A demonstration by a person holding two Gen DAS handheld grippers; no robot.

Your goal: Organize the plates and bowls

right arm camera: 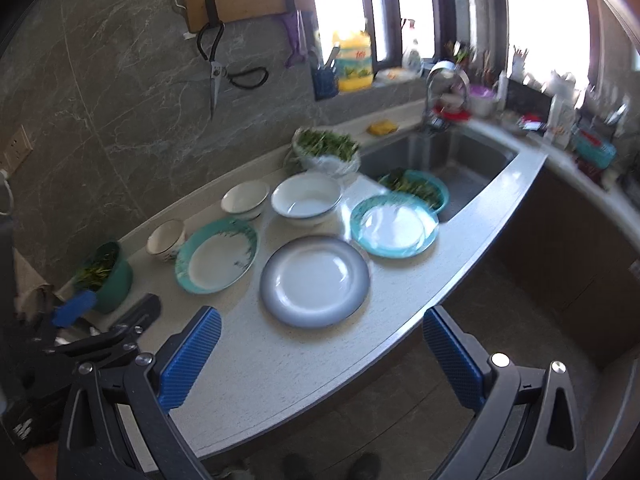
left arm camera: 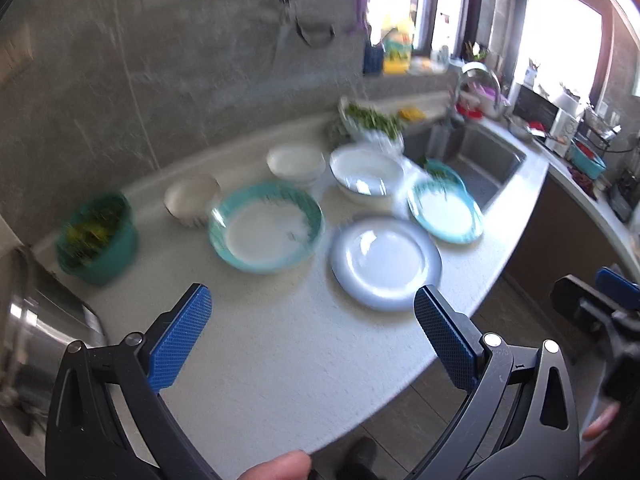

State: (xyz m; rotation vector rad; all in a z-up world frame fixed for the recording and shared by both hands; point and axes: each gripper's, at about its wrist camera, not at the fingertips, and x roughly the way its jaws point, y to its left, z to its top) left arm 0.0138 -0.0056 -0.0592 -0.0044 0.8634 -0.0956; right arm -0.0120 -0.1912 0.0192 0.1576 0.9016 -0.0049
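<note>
the counter (right arm camera: 280, 360) curves from the wall toward the sink (right arm camera: 460, 156), with a broad bare strip along its front edge that gives room to slide or stack. the dishes lie spread singly in a loose band, none stacked, so the sorting looks not yet begun. largest is the grey-rimmed plate (right arm camera: 315, 280), nearest the front edge and easiest to reach. beside it toward the wall sits a teal plate (right arm camera: 216, 256), and another teal plate (right arm camera: 394, 226) rests just beside the sink lip, probably overhanging it a little, though blur makes that hard to judge. behind them stand a wide white bowl (right arm camera: 307, 200), a smaller white bowl (right arm camera: 245, 200) and a small patterned bowl (right arm camera: 166, 240) near the wall. a green tub of greens (right arm camera: 105, 276) crowds the far left end. the left gripper (left arm camera: 312, 336) and right gripper (right arm camera: 320, 348) both hover over the bare strip, fingers spread wide and gripping nothing.
</note>
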